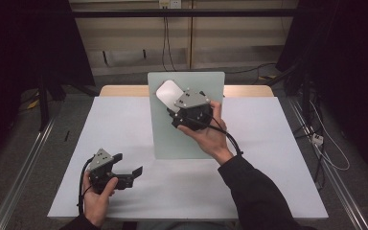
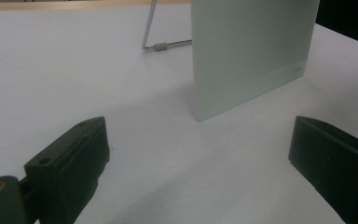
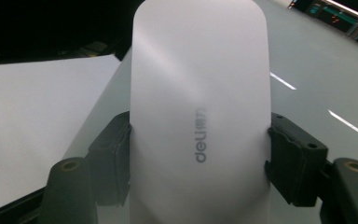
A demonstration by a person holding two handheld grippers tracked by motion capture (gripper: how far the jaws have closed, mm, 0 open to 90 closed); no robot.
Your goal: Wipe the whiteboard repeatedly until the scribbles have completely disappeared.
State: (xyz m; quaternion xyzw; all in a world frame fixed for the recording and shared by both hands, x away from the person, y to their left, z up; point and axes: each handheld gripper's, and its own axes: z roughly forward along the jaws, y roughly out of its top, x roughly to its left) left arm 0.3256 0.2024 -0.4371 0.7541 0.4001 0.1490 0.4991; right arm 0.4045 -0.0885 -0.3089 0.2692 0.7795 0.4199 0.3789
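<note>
White tabletop (image 1: 124, 124) below; my right gripper (image 1: 175, 108) clamps the white oblong eraser (image 3: 198, 107) against the pale-green standing board (image 1: 187, 139) at frame centre, ready to wipe; left gripper (image 1: 127, 167) waits open, lower left.

**White eraser held against the pale green board**

The eraser (image 3: 198, 116) is a smooth white block with rounded ends and a slim oblong shape, and it carries small grey "deli" lettering along its face. It is held off the table, lengthwise up the board, its far rounded end (image 1: 168, 92) near the board's upper left part. Whether it touches the board cannot be told.

The board (image 1: 172, 139) is a pale green rectangular panel with a matte face. It stands propped up at the far middle of the white table, tilted back on a thin metal wire stand (image 2: 156, 45) behind it.
</note>
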